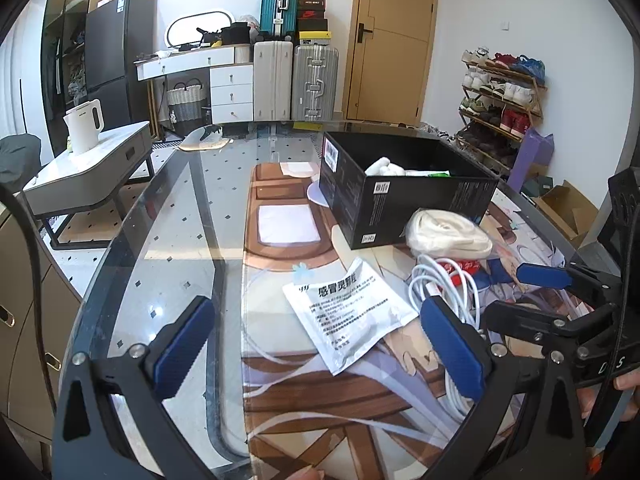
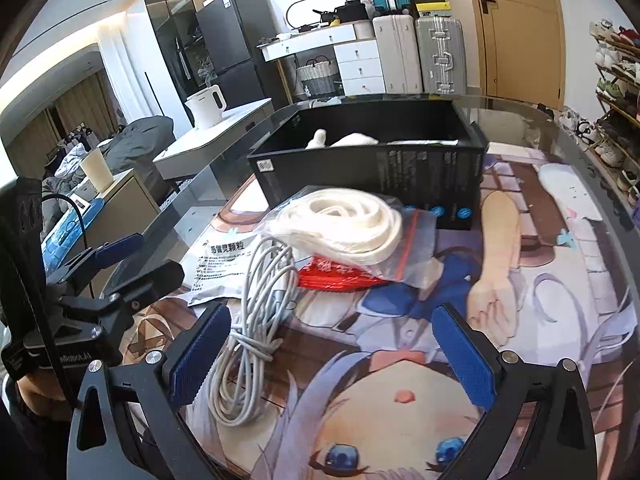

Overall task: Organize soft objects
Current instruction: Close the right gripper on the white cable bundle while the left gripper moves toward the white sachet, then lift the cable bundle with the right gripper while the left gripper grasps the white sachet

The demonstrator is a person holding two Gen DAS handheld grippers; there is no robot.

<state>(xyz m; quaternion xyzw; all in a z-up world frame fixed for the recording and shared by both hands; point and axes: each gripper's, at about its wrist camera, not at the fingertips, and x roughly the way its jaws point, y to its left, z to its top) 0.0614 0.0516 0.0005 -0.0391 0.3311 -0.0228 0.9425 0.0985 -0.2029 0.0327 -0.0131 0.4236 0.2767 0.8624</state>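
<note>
A black box (image 1: 404, 196) (image 2: 372, 172) stands on the mat and holds white soft items (image 1: 386, 168) (image 2: 352, 140). In front of it lies a clear bag with a cream coiled strap (image 1: 448, 236) (image 2: 344, 228) over a red packet (image 2: 340, 280). Beside them lie a coiled white cable (image 1: 448, 292) (image 2: 256, 320) and a white printed sachet (image 1: 348, 312) (image 2: 224, 264). My left gripper (image 1: 320, 344) is open and empty above the sachet. My right gripper (image 2: 332, 356) is open and empty just right of the cable. Each also shows in the other's view (image 1: 532, 292) (image 2: 136, 264).
The printed mat (image 2: 520, 280) covers a glass table (image 1: 168, 240). A low side table with a white kettle (image 1: 86, 124) stands to the left. Suitcases, a dresser and a door stand behind; a shoe rack (image 1: 500, 96) stands on the right.
</note>
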